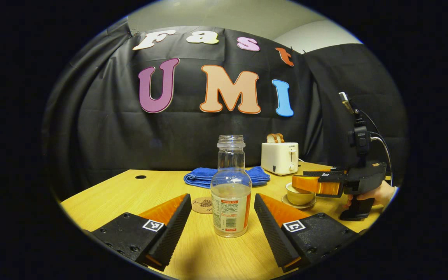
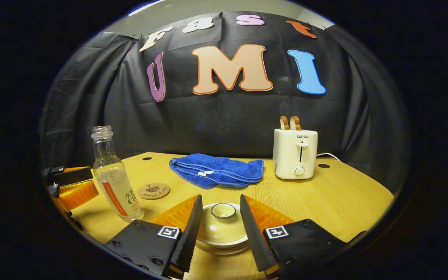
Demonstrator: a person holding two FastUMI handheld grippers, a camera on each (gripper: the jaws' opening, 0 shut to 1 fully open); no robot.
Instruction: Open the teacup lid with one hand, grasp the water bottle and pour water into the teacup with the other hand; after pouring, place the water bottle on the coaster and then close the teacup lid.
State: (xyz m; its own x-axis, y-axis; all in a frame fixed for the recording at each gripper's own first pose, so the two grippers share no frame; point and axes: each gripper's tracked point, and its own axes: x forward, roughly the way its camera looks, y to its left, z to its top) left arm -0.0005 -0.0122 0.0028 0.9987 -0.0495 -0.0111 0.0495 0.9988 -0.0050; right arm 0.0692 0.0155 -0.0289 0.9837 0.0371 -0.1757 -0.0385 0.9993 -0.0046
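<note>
A clear uncapped water bottle with water in its lower part stands upright on the wooden table. My left gripper is open, one finger on each side of the bottle, apart from it. Just behind the bottle to the left lies a round cork coaster. In the right gripper view, the pale teacup's lid with its ring knob sits on the cup, over a saucer. My right gripper is open, its fingers flanking the lid. The bottle, the coaster and the left gripper stand to the left.
A folded blue towel lies at the back of the table, with a white toaster holding toast to its right. In the left gripper view a hand holds the right gripper over the teacup.
</note>
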